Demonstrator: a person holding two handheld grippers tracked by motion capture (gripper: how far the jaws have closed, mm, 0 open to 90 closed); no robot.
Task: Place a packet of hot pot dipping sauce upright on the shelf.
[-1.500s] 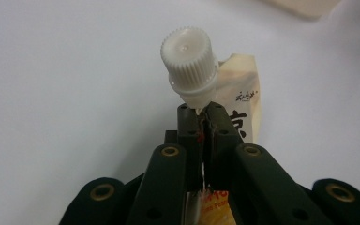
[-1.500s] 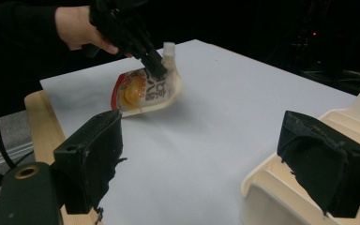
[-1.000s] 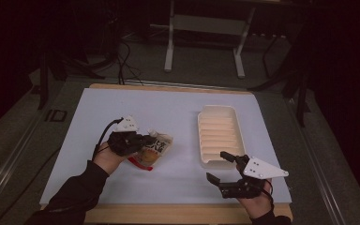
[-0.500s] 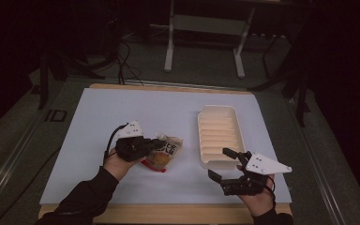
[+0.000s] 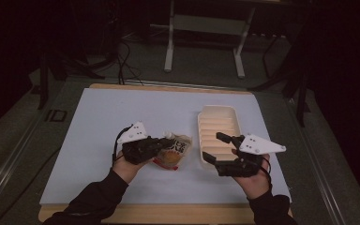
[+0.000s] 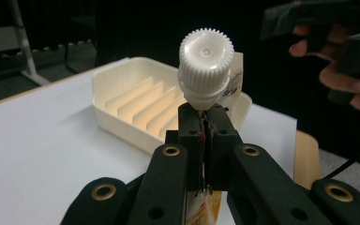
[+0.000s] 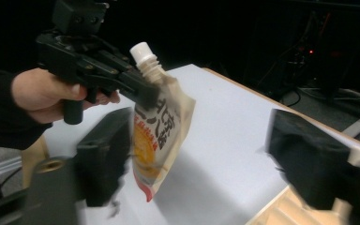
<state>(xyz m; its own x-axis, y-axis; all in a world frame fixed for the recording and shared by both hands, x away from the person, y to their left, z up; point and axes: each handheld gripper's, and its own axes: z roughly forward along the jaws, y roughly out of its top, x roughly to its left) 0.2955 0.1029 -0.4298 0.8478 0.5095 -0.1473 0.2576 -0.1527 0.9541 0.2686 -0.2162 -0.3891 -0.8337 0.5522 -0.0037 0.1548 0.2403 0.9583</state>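
While the left hand-held gripper stays clenched on the spout pouch just under its white cap — lifted off the table, beside the ribbed tray — the right hand-held gripper, empty, jaws just narrowing, waits; next it likely must grasp the cap.

Sleeves: black, long, on both forearms.
Left gripper: black jaws, brass-ringed holes, grey three-cornered top plate, black cable.
Right gripper: black, same grey plate; its jaw detail is blurred, probably alike.
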